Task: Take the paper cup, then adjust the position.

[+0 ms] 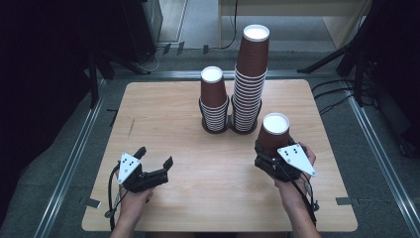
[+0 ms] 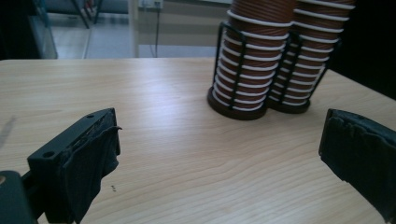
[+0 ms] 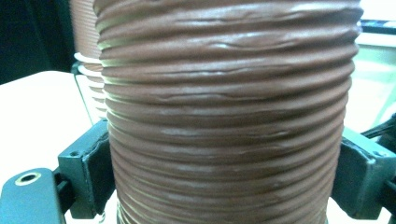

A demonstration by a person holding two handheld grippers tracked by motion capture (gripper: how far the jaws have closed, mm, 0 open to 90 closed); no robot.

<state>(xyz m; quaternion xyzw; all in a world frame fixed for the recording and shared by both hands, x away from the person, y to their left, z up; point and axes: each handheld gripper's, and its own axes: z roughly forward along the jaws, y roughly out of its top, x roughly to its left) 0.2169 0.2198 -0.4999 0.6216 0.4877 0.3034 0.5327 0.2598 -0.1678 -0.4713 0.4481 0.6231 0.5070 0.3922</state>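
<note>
So the table (image 1: 163, 114) is light wood and takes up most of the high view. Biggest thing on it is the tall stack (image 1: 250, 79) of brown ribbed paper cups sitting in a black wire holder at the far middle, top cup upside down so its white bottom faces up. Touching it on the left is the short stack (image 1: 214, 101) in its own holder (image 2: 236, 100), same cups, same white rims showing between the layers. From my left gripper view both holders sit side by side with the cups packed tight inside.

Then the single cup (image 1: 274, 135), also upside down, near the right edge and just in front of the tall stack. My right gripper (image 1: 270, 158) is clamped around it, a jaw pressed against each side, and the ribbed wall is a bit crumpled up close in the right gripper view. Can't tell if its rim is actually touching the table.

My left gripper (image 1: 154, 157) is down at the near left, jaws spread wide, nothing between them.

No logos or writing that I can make out on the cups.
</note>
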